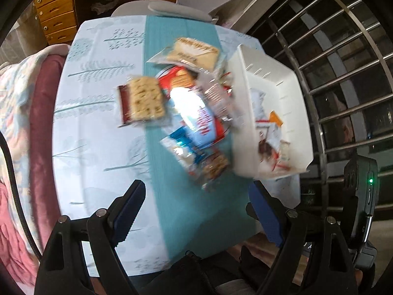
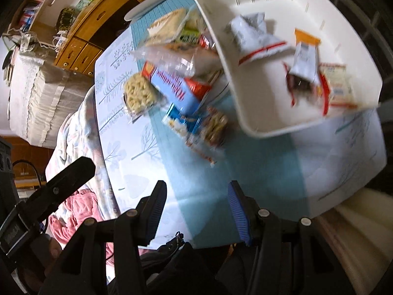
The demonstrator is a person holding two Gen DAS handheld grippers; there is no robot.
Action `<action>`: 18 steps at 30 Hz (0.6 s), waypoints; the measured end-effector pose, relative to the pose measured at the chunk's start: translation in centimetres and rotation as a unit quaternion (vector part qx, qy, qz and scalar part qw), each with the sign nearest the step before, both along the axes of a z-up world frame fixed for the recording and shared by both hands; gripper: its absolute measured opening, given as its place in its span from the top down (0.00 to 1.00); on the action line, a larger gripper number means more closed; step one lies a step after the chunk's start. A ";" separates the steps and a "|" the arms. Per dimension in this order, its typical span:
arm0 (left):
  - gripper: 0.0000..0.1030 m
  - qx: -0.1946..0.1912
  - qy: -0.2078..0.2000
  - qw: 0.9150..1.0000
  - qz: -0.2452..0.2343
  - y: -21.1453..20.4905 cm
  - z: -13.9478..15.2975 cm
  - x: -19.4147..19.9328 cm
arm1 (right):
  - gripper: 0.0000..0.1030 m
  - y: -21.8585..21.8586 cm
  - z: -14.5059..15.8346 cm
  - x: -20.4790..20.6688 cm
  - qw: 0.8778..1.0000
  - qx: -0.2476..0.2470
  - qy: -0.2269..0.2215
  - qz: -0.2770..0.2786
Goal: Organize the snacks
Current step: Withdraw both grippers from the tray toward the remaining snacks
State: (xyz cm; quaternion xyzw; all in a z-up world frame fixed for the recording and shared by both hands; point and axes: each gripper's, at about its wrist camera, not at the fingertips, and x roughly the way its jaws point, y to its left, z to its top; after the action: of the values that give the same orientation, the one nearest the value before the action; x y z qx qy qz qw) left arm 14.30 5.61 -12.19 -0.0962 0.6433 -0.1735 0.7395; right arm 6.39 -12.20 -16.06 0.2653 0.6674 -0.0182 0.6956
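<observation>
While both views blur with motion, the white bin serves as landmark for all entries.

- White bin (image 2: 289,123): smooth plastic, rounded corners, slotted walls; stands on the table (image 1: 98,162) at its window side.
- Snacks in the bin: a crinkled white pouch (image 2: 255,36), an orange-topped white packet (image 2: 305,56), a flat pale packet (image 2: 339,83). Only the right wrist view shows them all clearly; the left wrist view sees the bin (image 1: 248,113) edge-on.
- Snack pile (image 1: 194,113): glossy wrappers heaped just beside the bin's long wall, on the teal runner (image 1: 176,221); a clear-wrapped cracker block (image 1: 145,98) lies at the pile's far side from the bin.
- Tablecloth: pale, printed with tree shapes.
- Metal window grille (image 1: 343,73): beyond the bin, left wrist view only.
- Wooden drawers (image 2: 81,46): well apart from the bin.
- Left gripper (image 1: 199,211): black, blue ribbed pads, fingers spread wide, nothing between them.
- Right gripper (image 2: 196,211): fingers partly apart, pinching nothing.
</observation>
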 end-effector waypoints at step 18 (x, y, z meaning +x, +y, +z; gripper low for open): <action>0.17 0.047 0.031 0.997 -0.047 6.4 -2.7 1.9 | 0.49 4.7 -3.1 -2.1 0.998 -0.034 0.001 -0.058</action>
State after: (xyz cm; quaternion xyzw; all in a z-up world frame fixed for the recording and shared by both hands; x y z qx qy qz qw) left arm 16.18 12.00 -14.88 -0.0367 0.6772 -0.1742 0.7140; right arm 4.32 -7.45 -19.14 0.2798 0.6506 -0.0816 0.7013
